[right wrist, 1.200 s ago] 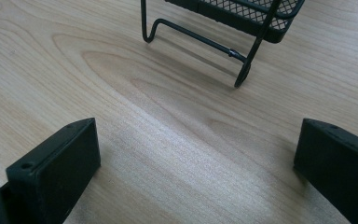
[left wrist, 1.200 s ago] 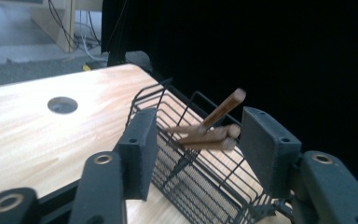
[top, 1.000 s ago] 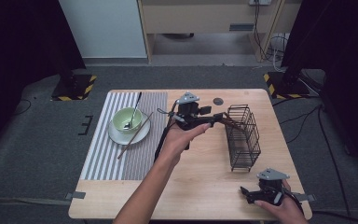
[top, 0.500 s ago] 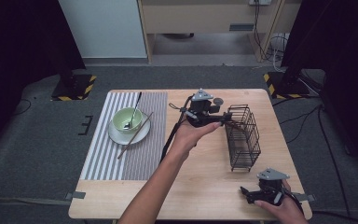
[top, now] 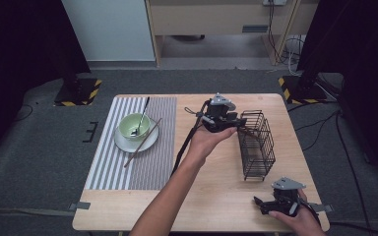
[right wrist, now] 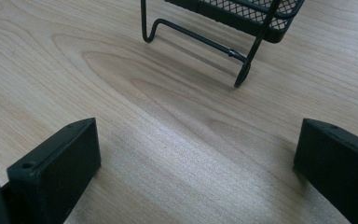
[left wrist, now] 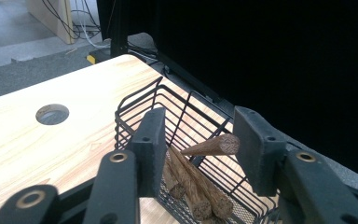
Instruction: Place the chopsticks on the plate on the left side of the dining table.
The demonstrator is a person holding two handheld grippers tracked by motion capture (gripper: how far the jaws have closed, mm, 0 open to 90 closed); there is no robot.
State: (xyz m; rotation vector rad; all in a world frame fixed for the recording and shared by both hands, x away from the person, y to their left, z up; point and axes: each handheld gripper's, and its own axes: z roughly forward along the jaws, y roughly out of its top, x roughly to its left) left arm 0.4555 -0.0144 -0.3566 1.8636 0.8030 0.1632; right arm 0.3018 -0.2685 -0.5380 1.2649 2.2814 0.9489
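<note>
The pale wooden counter (top: 211, 196) is carrying everything here, its far half showing a round cable hole (left wrist: 52, 114) in the left gripper view. A grey-and-white striped fabric placemat (top: 109, 162) is lying along its left side. On the placemat a white round plate (top: 128, 143) is sitting with a pale green ceramic bowl (top: 130, 124) on it, a metal spoon (top: 141, 114) leaning in the bowl and a single brown wooden chopstick (top: 142, 142) resting slanted across the plate's rim.

On the right half of the counter the black wire-mesh basket (top: 257, 142) is standing upright, and in the left gripper view brown wooden sticks (left wrist: 200, 189) are lying inside it, leaning against its near wall.

The person's left forearm is reaching across the middle of the counter, and the left gripper (top: 236, 127) is hanging at the basket's near upper rim. Its jaws have just been closing; a brown wooden stick with a round cut end (left wrist: 212, 145) is lying between them over the basket's opening, its end just beside the right jaw, while a clear gap is showing at the left jaw, so the pads are not pinching it.

The right gripper (top: 261, 204) is resting low near the counter's near right corner, well apart from the basket, jaws spread wide over bare wood.
</note>
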